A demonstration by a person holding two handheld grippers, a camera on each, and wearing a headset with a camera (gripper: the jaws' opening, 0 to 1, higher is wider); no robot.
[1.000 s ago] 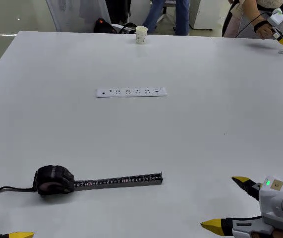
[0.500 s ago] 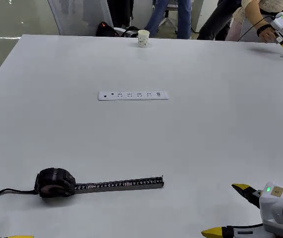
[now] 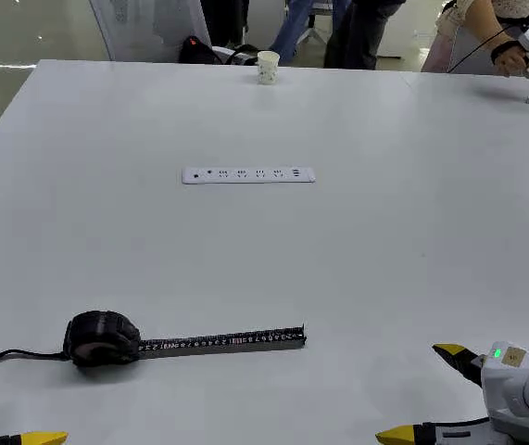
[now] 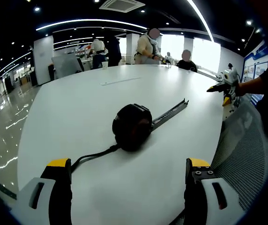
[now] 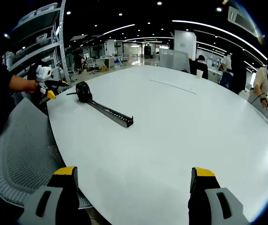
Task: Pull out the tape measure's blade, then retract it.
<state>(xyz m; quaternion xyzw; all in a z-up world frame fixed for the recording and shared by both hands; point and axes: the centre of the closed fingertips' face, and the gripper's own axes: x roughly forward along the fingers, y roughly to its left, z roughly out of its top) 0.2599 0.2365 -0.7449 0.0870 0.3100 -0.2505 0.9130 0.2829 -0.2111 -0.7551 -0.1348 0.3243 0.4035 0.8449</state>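
Nothing on the white table [image 3: 357, 241] has shifted since a second ago: the tape measure [image 4: 132, 126] lies just ahead of the left gripper [image 4: 128, 164], in line with the gap between its wide-apart jaws and untouched. Its blade [image 4: 170, 111] stays drawn out, running away from them. The right gripper [image 5: 134, 172], jaws likewise spread and empty, hangs well apart from the case.

Tape measure [image 3: 102, 337] lay on the desk [image 3: 384, 232] toward its near-left corner, blade [image 3: 222, 341] stretched rightward along the near edge, cord [image 3: 14, 355] trailing to the left edge, power strip [image 3: 248, 174] mid-desk behind it, paper cup [image 3: 267, 67] at the far edge.
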